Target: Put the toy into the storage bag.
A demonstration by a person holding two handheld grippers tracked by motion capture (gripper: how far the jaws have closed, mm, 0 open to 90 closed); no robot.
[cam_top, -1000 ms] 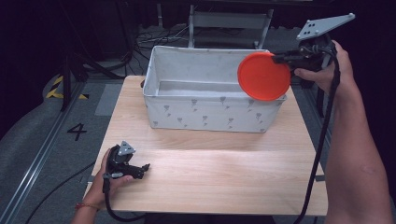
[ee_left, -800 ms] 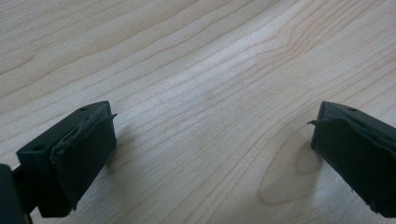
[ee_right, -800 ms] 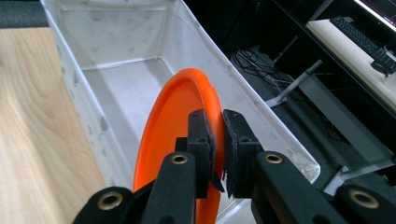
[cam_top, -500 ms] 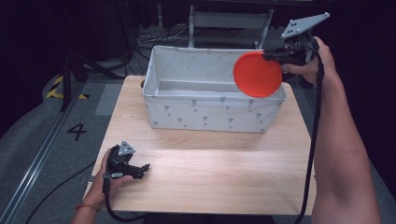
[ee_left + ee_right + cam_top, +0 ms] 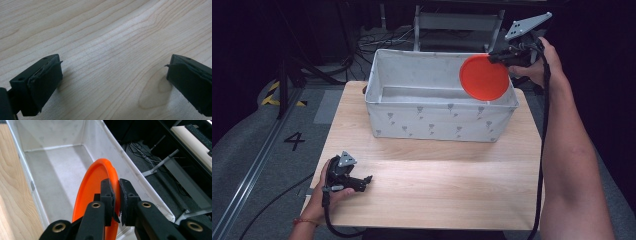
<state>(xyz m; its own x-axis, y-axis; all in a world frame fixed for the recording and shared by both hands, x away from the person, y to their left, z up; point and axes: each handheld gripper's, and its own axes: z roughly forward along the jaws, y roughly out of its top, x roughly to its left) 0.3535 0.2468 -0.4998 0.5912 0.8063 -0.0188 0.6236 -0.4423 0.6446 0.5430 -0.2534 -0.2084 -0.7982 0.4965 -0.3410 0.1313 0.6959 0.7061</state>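
Orange plate (image 5: 484, 78), one, held upright over the white fabric bin (image 5: 432, 120) at the counter's (image 5: 437, 185) far right corner, rim pinched by right tongs (image 5: 115, 195); lower edge cut off in the right gripper view. Left tongs (image 5: 112, 75) spread w/ nothing between, near front left corner. Floor reads "4" (image 5: 294, 141).

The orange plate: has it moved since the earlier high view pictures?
Yes. The orange plate, held in the right gripper, has shifted left, farther over the white bin.
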